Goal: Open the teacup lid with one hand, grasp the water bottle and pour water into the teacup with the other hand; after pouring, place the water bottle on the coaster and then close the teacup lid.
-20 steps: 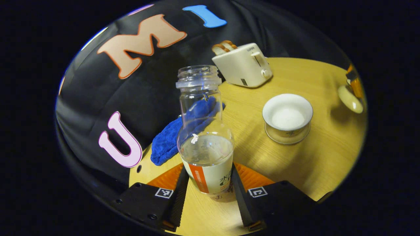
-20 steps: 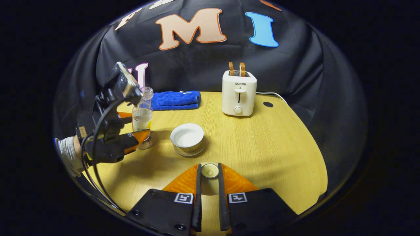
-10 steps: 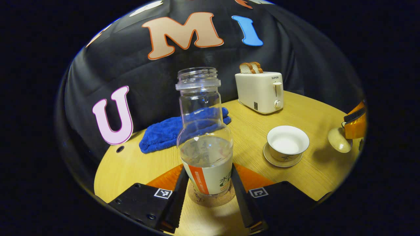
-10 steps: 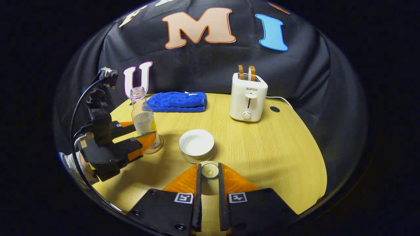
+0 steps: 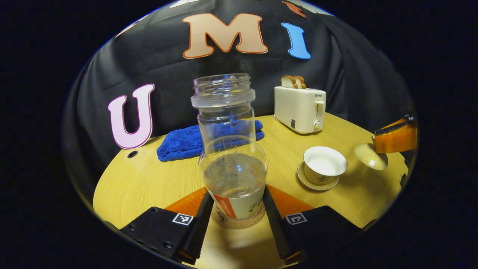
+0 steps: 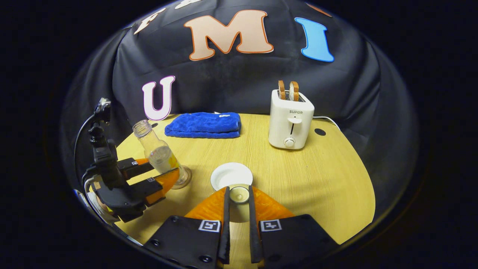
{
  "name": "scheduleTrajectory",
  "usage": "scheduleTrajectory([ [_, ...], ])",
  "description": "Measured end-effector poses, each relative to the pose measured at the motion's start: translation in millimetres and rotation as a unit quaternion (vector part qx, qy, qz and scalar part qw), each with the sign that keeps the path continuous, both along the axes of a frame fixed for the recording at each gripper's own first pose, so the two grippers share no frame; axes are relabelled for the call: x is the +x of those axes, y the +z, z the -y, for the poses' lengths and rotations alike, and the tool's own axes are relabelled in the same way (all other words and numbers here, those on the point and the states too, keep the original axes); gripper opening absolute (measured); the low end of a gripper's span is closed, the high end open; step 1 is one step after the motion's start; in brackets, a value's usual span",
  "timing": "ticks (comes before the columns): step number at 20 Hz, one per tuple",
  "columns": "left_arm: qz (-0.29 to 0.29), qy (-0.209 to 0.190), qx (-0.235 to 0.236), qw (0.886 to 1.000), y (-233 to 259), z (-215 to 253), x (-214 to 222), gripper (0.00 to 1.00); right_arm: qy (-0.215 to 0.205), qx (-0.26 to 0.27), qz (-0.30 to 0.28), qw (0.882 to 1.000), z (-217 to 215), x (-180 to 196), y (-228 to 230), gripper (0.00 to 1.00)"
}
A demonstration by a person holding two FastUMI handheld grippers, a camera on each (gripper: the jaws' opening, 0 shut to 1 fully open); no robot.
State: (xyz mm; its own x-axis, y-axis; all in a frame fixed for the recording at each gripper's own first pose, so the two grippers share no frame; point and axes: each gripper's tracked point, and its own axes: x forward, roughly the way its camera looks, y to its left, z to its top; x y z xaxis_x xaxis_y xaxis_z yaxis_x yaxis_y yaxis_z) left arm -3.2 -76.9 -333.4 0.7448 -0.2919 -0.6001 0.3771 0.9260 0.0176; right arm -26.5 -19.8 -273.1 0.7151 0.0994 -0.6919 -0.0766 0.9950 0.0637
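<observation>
Water bottle (image 5: 231, 149): uncapped and part full, it stood on the cork coaster (image 5: 239, 222) at the near left of the counter (image 5: 149, 183); in the right gripper view it leaned a little off upright.
Left gripper (image 5: 236, 216): its jaws sat against the bottle's labelled lower body on both sides, holding it low down, just above the coaster.
Teacup (image 5: 324, 165): open on its saucer (image 5: 317, 183), white inside, to the right of the bottle and apart from it; whether water was in it could not be told.
Lid (image 6: 239, 194): pinched by its knob between the narrow jaws of the right gripper (image 6: 238, 198), hanging just in front of the cup.
Step in hand: likely setting the bottle down and letting go.
Doing it well: square the bottle up so its base lies flat and centred on the coaster before the jaws part; open them evenly and draw straight back, so neither finger drags the open bottle over.
Then: bring the lid level above the cup's rim and lower it gently.
Beyond: a blue towel (image 5: 194, 140) and a toaster (image 5: 300, 108) holding bread stood at the back, clear of the work.
</observation>
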Motion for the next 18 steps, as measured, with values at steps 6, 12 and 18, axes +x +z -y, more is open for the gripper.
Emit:
scheduleTrajectory([
  [6,0.0,-0.001,-0.001,1.0,12.3,-2.5,-12.4,0.79,0.007,0.001,0.007,1.0,-4.2,16.7,-8.8,0.24],
  [12,0.019,0.009,0.0,1.0,41.9,-9.7,-27.4,0.93,0.008,0.012,0.019,1.0,-9.4,44.3,-20.5,0.24],
  [18,0.031,0.041,-0.012,0.999,76.0,-25.5,-44.5,0.92,0.026,0.002,0.029,0.999,-24.6,60.1,-36.8,0.22],
])
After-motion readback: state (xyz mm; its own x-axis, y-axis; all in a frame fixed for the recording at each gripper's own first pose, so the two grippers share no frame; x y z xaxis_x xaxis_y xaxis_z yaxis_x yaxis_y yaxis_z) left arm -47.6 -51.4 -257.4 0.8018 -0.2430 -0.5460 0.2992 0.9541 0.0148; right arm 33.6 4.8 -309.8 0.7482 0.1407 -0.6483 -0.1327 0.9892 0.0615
